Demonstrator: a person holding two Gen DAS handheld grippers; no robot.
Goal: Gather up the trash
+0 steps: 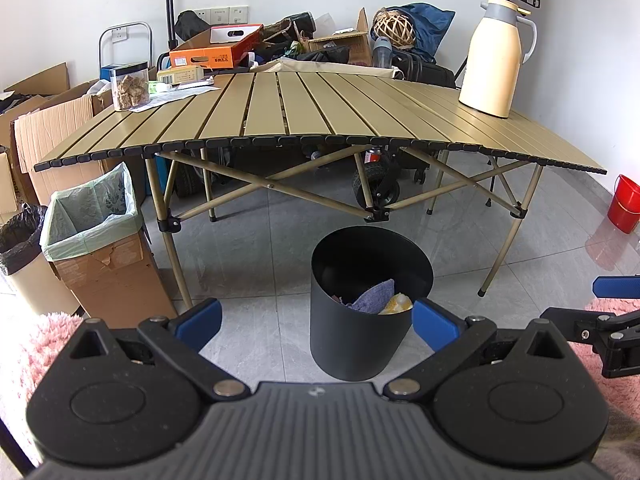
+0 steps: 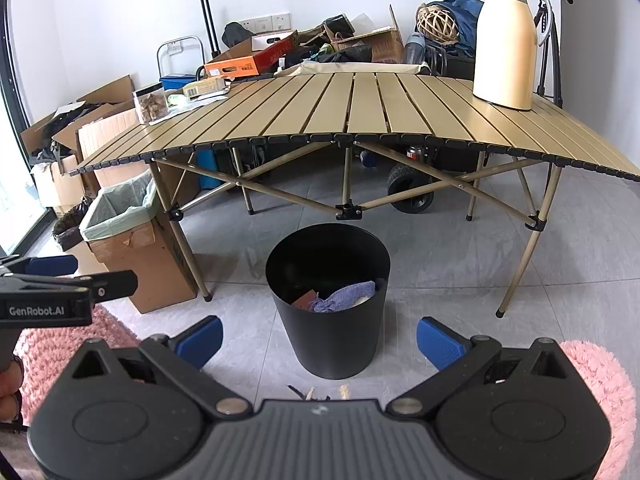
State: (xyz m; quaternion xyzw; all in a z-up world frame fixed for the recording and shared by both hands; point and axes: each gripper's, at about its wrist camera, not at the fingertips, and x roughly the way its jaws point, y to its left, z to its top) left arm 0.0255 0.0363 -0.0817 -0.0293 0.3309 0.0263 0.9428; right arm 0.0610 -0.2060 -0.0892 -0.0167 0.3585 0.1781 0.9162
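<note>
Both grippers, left [image 1: 316, 320] and right [image 2: 319, 338], are spread wide and hold nothing in front of you. Between their fingers, the black bin [image 2: 328, 308] stands on the grey tile floor [image 2: 440, 240], containing a blue cloth [image 2: 346, 295] and scraps. Behind it stands the slatted folding table [image 1: 320, 108], carrying a cream jug [image 1: 494, 56] and a jar [image 1: 130, 86]. A lined cardboard box [image 1: 104, 252] stands beside the table's left leg.

slatted table [image 1: 320, 108] | cream jug [image 1: 494, 60] on it | red bucket [image 1: 624, 204]

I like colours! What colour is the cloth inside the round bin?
Blue-purple; the crumpled cloth in the round black bin shows best from the right wrist.
</note>
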